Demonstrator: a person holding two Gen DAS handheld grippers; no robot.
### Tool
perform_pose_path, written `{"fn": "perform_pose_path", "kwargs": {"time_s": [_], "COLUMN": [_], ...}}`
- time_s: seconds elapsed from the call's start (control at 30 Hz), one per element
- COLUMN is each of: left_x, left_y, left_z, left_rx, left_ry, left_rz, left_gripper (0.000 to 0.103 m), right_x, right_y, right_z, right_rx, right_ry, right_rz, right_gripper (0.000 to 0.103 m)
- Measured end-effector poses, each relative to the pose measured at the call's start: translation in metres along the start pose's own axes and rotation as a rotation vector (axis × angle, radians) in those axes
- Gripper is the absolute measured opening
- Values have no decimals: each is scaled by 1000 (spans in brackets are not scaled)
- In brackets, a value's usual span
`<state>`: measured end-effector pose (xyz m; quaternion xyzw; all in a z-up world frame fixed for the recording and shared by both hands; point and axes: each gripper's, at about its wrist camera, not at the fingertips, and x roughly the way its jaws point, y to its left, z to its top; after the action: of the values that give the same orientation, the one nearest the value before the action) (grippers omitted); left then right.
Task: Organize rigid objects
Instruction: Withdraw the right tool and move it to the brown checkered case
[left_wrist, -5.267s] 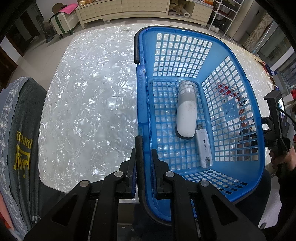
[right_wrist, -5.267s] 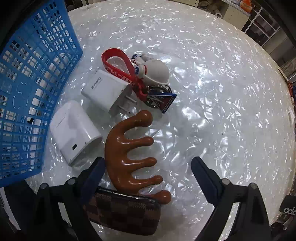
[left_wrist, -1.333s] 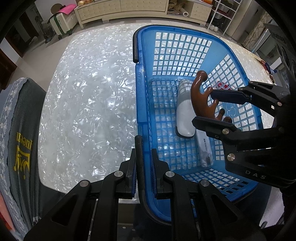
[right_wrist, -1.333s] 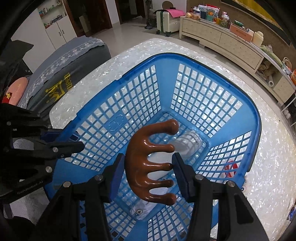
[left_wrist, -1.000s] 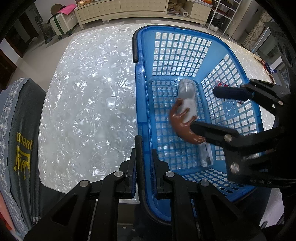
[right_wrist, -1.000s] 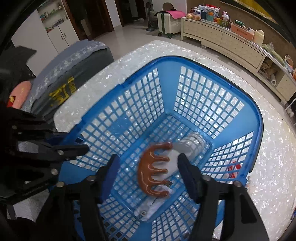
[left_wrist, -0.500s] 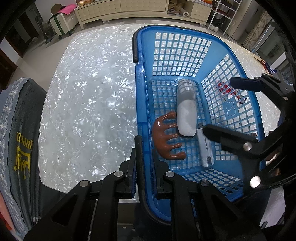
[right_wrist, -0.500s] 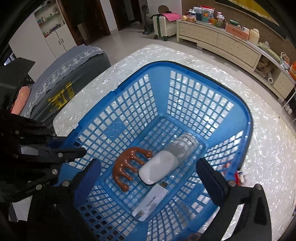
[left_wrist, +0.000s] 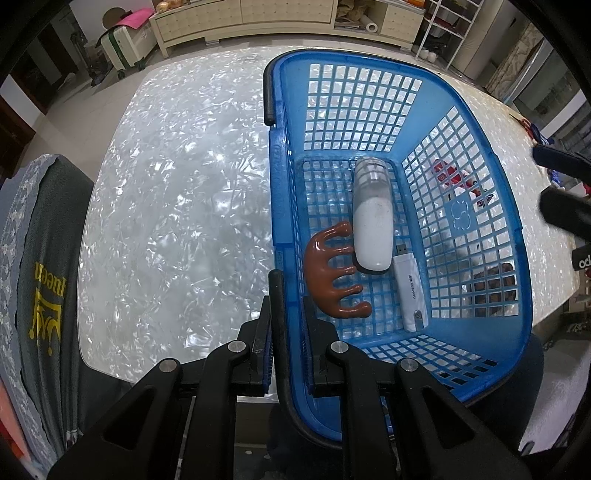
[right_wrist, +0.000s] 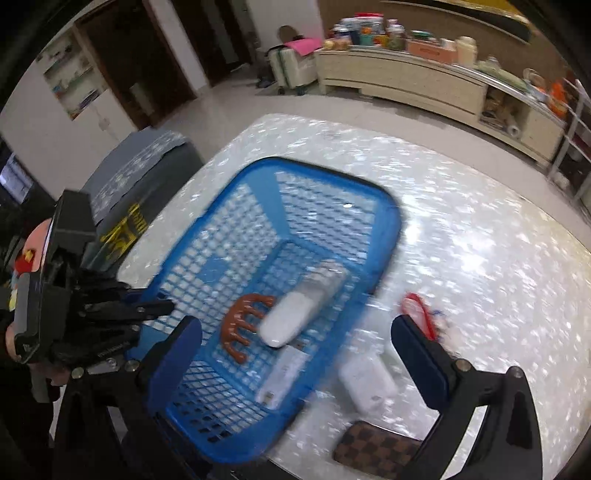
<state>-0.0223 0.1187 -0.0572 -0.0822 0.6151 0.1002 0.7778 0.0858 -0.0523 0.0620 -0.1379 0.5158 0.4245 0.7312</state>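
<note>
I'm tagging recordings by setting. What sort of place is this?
Most likely a home living or dining room: a long cream sideboard cluttered with household goods, a suitcase on the tiled floor, and a pearly tabletop holding a blue basket.

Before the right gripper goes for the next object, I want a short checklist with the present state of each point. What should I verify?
1. Brown comb-shaped massager lies on the basket floor: ok.
2. Right gripper open with nothing between its fingers: ok.
3. Left gripper shut on the blue basket rim, holding it steady: ok.
4. Objects left outside on the table: white box, checkered wallet, red strap: ok, visible.
5. Exact pose of the white box for gripping: cannot tell, the right wrist view is blurred.
</note>
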Motion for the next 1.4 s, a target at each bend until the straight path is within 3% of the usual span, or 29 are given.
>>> {"fn": "perform_pose_path", "kwargs": {"time_s": [0.33, 0.6, 1.0, 1.13, 1.4], "left_x": [1, 0, 1, 1, 1], "left_y": [1, 1, 2, 3, 3], "left_z": [-1, -1, -1, -1, -2], "left_rx": [-2, -4, -6, -12, -9], "left_ry": [0, 1, -1, 0, -1], "left_rz": [-4, -3, -15, -31, -33], "left_gripper": [14, 14, 14, 14, 14], "right_x": [-5, 10, 36, 45, 61], "right_y": [-67, -83, -75, -67, -57], "right_z": [-51, -94, -130, -145, -165], "right_rx": [160, 157, -123, -291, -434], "right_ry": [86, 171, 194, 212, 282], "right_rz": [-65, -71, -46, -60, 15], "right_gripper": [103, 103, 103, 103, 103]}}
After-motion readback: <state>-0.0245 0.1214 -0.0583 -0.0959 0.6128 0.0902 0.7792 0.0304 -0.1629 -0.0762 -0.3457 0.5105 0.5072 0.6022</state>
